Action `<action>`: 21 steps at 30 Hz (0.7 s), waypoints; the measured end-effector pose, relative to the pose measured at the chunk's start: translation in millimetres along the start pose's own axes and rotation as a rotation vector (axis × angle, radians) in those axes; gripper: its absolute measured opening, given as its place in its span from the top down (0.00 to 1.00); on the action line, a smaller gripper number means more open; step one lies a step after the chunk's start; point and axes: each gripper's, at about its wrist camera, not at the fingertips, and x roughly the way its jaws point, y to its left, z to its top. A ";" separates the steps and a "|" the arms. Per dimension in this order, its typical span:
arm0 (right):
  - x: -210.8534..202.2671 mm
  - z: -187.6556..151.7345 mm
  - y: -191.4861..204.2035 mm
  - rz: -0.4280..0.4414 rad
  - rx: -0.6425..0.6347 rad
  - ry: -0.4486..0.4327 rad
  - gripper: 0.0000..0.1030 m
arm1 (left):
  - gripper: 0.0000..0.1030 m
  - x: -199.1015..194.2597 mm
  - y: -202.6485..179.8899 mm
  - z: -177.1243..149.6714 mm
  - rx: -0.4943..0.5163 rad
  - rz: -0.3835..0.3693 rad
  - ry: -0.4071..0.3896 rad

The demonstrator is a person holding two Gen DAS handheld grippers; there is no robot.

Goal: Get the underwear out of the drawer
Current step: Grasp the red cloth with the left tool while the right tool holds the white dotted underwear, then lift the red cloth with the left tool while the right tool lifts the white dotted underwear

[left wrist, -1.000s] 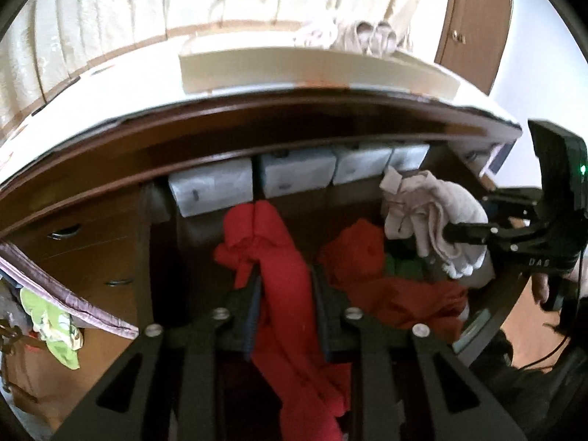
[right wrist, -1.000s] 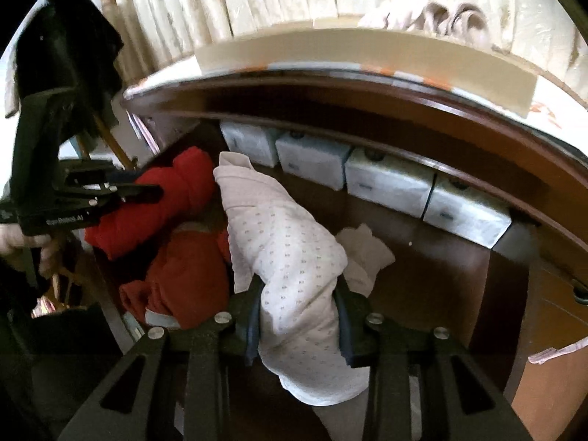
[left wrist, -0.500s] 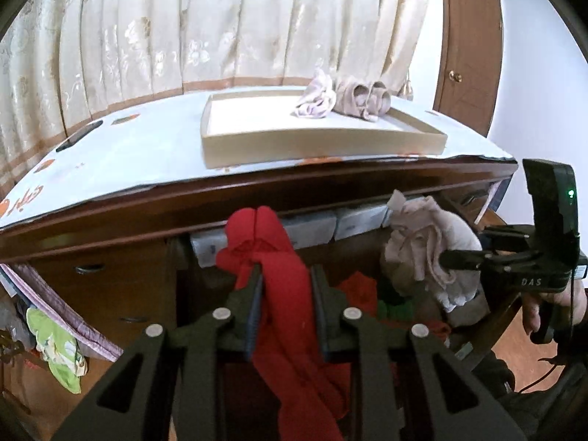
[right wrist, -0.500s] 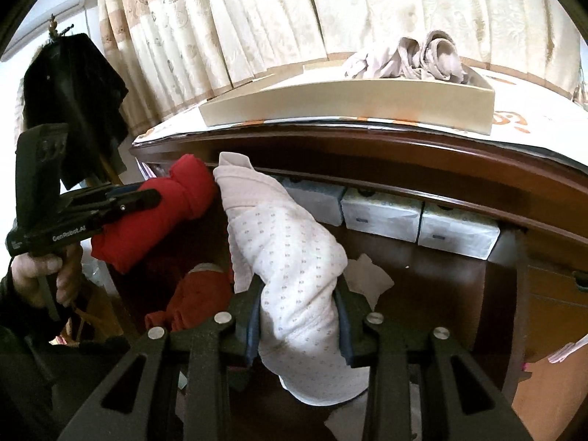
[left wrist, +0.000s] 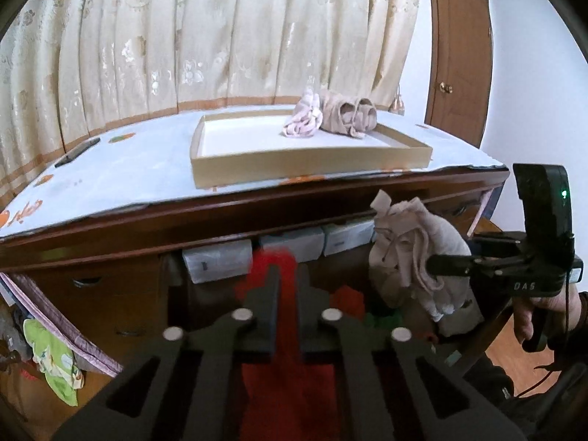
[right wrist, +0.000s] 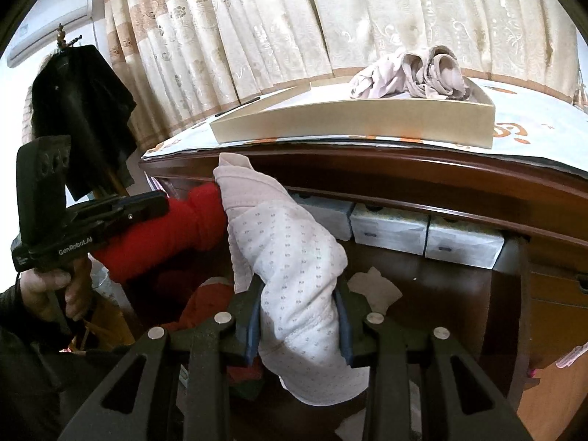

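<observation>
Gripping a red garment (left wrist: 284,268) between its two fingers, the left gripper (left wrist: 286,286) is closed tight on the cloth, which is blurred in its own camera but shows clearly in the right wrist view as a thick red roll (right wrist: 161,231) held above the open drawer (right wrist: 441,279). The right gripper (right wrist: 298,310) is clamped on a pale dotted undergarment (right wrist: 294,268), its fingers pressed into the fabric on both sides (the loose end hangs below the jaws). Both pieces are lifted clear of the drawer floor, side by side and touching in the right wrist view. More red clothing (right wrist: 205,301) and a white piece (right wrist: 375,286) lie in the drawer, with grey boxes (right wrist: 422,235) lined along its back. On the dresser top (left wrist: 139,172) a shallow cardboard tray (left wrist: 312,161) holds rolled beige garments (left wrist: 345,115).
</observation>
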 end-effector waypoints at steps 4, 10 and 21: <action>1.7 -0.2 -0.2 0.003 0.000 0.002 0.65 | 0.96 5.8 -0.4 0.3 -0.002 0.001 0.036; 2.2 0.1 0.2 0.003 -0.005 0.013 0.65 | 0.54 30.4 2.9 -9.1 0.013 0.044 0.188; 4.2 0.8 -1.0 0.016 0.004 0.023 0.65 | 0.33 81.6 9.8 -31.7 0.036 -0.015 0.567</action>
